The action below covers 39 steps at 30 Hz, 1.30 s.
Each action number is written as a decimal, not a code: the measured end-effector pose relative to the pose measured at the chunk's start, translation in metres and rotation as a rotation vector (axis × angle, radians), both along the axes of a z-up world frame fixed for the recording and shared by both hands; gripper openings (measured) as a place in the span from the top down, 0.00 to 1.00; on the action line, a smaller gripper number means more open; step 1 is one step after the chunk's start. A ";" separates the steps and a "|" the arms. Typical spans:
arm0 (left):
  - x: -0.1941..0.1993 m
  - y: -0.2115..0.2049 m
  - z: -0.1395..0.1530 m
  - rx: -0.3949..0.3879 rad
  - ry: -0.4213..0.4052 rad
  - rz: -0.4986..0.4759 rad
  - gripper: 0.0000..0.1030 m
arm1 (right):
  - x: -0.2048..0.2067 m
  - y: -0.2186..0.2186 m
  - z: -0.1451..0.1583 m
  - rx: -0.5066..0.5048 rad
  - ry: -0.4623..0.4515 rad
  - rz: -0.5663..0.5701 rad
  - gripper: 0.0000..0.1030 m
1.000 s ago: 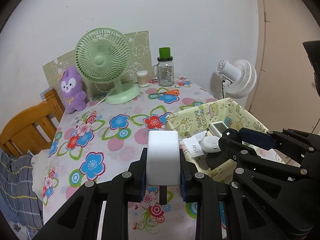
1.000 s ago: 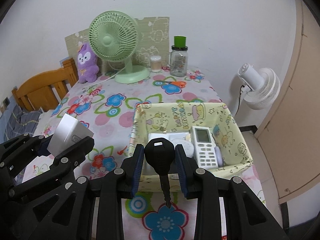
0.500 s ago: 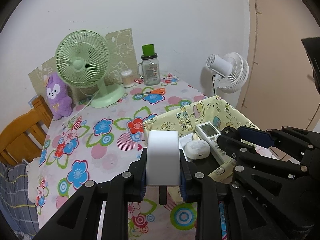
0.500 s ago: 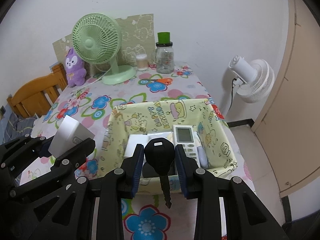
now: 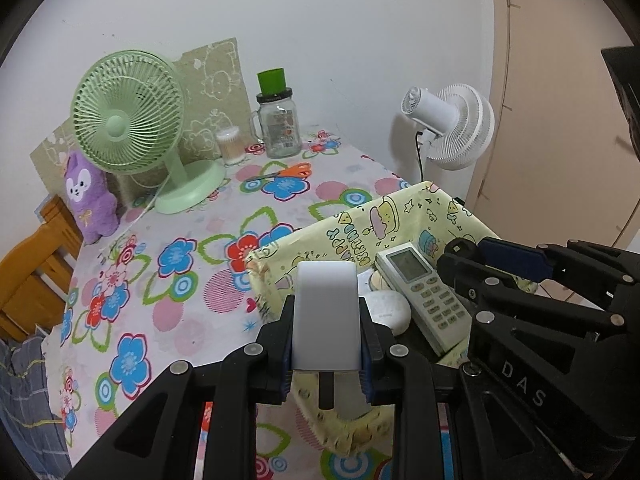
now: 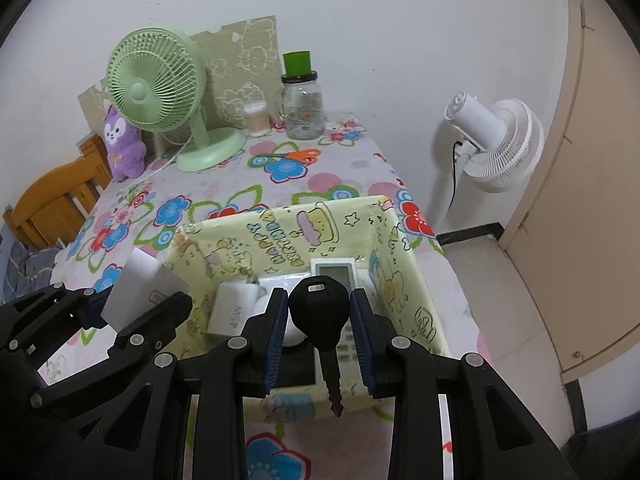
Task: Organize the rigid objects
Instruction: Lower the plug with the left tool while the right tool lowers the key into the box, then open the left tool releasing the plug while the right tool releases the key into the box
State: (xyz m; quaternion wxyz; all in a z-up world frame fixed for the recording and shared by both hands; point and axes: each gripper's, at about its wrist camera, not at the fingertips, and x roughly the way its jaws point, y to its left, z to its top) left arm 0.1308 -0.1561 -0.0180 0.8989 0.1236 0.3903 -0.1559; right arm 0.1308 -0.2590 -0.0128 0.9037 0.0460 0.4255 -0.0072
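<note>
- The white block [image 5: 325, 320] is clamped in the left gripper [image 5: 325, 340], above the near left wall of the yellow basket [image 6: 404, 256].
- The black key [image 6: 320, 312] is clamped in the right gripper [image 6: 318, 332], over the basket's near side.
- Judgement: bring both well inside the walls before letting go, and drop them clear of the remote [image 5: 424, 296].
- Compared with a second ago, the basket sits closer under both grippers, and the green fan [image 5: 124, 120] looks further left.
</note>
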 end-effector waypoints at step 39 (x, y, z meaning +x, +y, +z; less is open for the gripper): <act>0.059 -0.026 -0.042 0.031 0.157 -0.001 0.68 | 0.063 -0.005 -0.035 0.051 0.057 0.072 0.36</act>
